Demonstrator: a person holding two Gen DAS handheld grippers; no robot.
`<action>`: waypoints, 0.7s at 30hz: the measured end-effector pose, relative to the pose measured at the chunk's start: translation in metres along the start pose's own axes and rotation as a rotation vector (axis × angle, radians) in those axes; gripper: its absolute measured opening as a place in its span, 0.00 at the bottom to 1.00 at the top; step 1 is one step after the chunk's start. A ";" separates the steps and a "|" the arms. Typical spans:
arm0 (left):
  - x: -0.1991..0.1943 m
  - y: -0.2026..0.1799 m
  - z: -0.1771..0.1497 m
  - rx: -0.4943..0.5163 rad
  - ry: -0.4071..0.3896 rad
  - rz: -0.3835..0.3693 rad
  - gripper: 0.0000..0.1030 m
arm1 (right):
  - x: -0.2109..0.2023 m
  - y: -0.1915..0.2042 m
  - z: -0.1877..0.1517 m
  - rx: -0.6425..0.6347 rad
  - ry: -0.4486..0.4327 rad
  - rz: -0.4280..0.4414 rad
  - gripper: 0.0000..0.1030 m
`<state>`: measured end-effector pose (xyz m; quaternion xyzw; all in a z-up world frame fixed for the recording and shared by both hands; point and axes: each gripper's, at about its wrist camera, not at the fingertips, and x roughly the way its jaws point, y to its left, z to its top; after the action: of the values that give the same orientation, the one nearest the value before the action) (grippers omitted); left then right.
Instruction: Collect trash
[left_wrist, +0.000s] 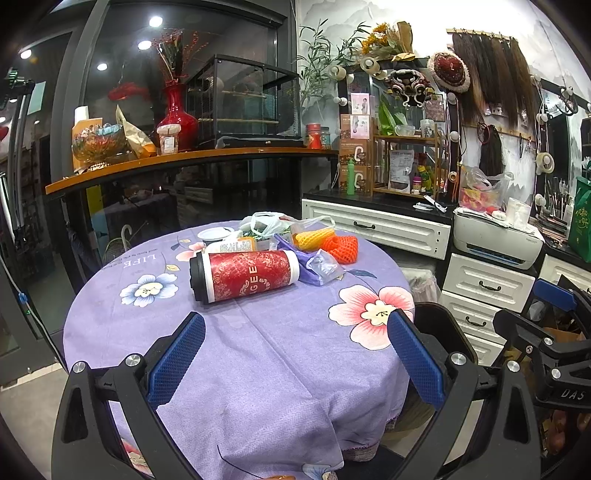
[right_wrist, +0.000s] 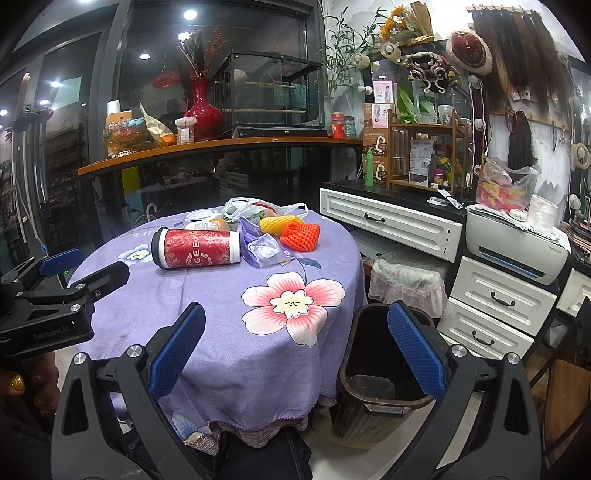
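A round table with a purple flowered cloth (left_wrist: 258, 362) (right_wrist: 221, 314) holds trash at its far side: a red and white canister (left_wrist: 245, 275) (right_wrist: 197, 246) lying on its side, an orange foam net (left_wrist: 340, 247) (right_wrist: 300, 236), a yellow foam net (left_wrist: 314, 236) (right_wrist: 277, 223), crumpled plastic wrap (left_wrist: 323, 266) (right_wrist: 263, 250), a plastic bag (left_wrist: 266, 223) (right_wrist: 243, 207) and a white lid (left_wrist: 214, 233). A dark bin (right_wrist: 380, 373) stands on the floor right of the table. My left gripper (left_wrist: 295, 354) is open and empty above the near cloth. My right gripper (right_wrist: 295, 350) is open and empty at the table's right edge.
White drawer cabinets (right_wrist: 391, 221) and a printer (right_wrist: 517, 251) line the right wall. A lace-covered stool (right_wrist: 410, 284) sits behind the bin. A wooden shelf with a red vase (left_wrist: 177, 114) runs behind the table.
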<state>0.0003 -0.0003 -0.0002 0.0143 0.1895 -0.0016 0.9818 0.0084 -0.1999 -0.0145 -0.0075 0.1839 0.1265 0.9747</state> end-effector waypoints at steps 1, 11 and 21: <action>0.000 0.000 0.000 0.000 0.001 0.000 0.95 | 0.000 0.000 0.000 -0.001 0.000 0.000 0.95; 0.000 0.000 0.000 -0.001 0.003 0.000 0.95 | 0.000 0.000 0.000 0.001 0.002 0.001 0.95; 0.006 0.006 0.000 -0.001 0.006 0.000 0.95 | 0.001 -0.001 0.000 0.002 0.003 0.002 0.95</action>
<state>0.0056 0.0061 -0.0023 0.0136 0.1922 -0.0016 0.9813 0.0092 -0.2003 -0.0150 -0.0066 0.1855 0.1271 0.9744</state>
